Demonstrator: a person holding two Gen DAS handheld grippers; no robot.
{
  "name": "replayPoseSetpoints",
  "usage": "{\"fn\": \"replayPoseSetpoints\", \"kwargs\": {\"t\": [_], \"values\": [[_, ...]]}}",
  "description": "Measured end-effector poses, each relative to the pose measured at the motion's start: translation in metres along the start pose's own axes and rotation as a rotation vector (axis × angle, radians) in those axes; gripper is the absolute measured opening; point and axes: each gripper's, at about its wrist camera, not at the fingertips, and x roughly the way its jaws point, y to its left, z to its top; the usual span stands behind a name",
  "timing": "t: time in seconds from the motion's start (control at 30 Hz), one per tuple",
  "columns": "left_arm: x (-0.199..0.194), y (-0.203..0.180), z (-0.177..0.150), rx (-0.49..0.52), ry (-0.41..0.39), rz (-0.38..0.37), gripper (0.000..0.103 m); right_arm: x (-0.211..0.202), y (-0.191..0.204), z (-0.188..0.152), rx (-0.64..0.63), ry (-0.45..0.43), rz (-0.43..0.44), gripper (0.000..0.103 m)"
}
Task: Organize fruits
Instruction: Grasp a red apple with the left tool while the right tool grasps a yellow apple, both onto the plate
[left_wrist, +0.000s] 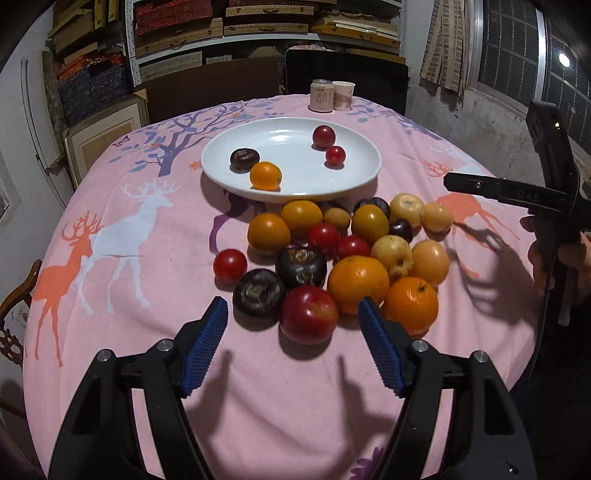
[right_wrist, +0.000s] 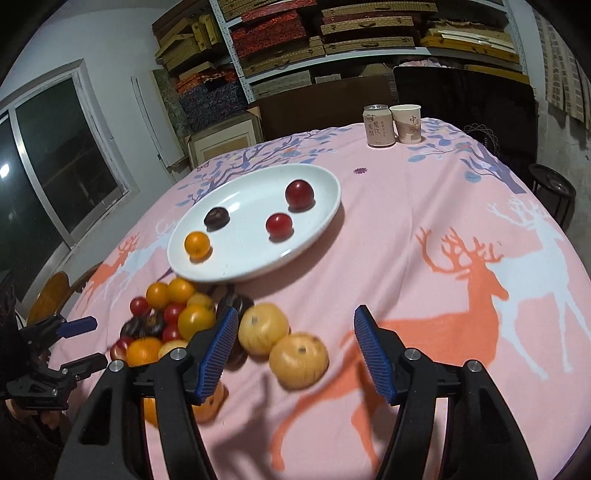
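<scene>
A white plate (left_wrist: 236, 177) (right_wrist: 236, 266) holds a dark plum (left_wrist: 243, 158), a small orange (left_wrist: 265, 176) and two red fruits (left_wrist: 324, 136). In front of it lies a pile of several fruits (left_wrist: 332, 251) (right_wrist: 177, 317) on the pink cloth. My left gripper (left_wrist: 293, 314) is open, its jaws on either side of a red apple (left_wrist: 308, 314). My right gripper (right_wrist: 293, 325) is open above two yellow fruits (right_wrist: 299, 360) at the pile's right edge; it also shows at the right of the left wrist view (left_wrist: 480, 186).
A drink can (left_wrist: 320, 96) (right_wrist: 378, 125) and a paper cup (left_wrist: 343, 95) (right_wrist: 406, 123) stand at the table's far edge. The pink deer-print cloth (left_wrist: 110, 240) covers the round table. Shelves of boxes stand behind.
</scene>
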Motion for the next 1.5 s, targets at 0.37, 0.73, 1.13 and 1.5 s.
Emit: {"fn": "replayPoseSetpoints", "kwargs": {"t": [0.37,0.73,1.13,1.5], "values": [[0.036,-0.018,-0.012,0.025,0.024,0.061,0.044,-0.028,0.004,-0.019,-0.035,-0.026,-0.057,0.066],[0.028,-0.011,-0.011,-0.010,-0.059,0.023,0.039,-0.021,-0.007,-0.027,-0.022,0.012,-0.072,0.066],[0.024,-0.003,-0.011,-0.061,-0.079,-0.012,0.039,0.016,0.021,-0.016,-0.165,0.080,-0.091,0.066],[0.024,-0.003,-0.012,-0.071,-0.078,-0.024,0.039,0.034,0.009,-0.019,-0.094,0.127,-0.064,0.041]]}}
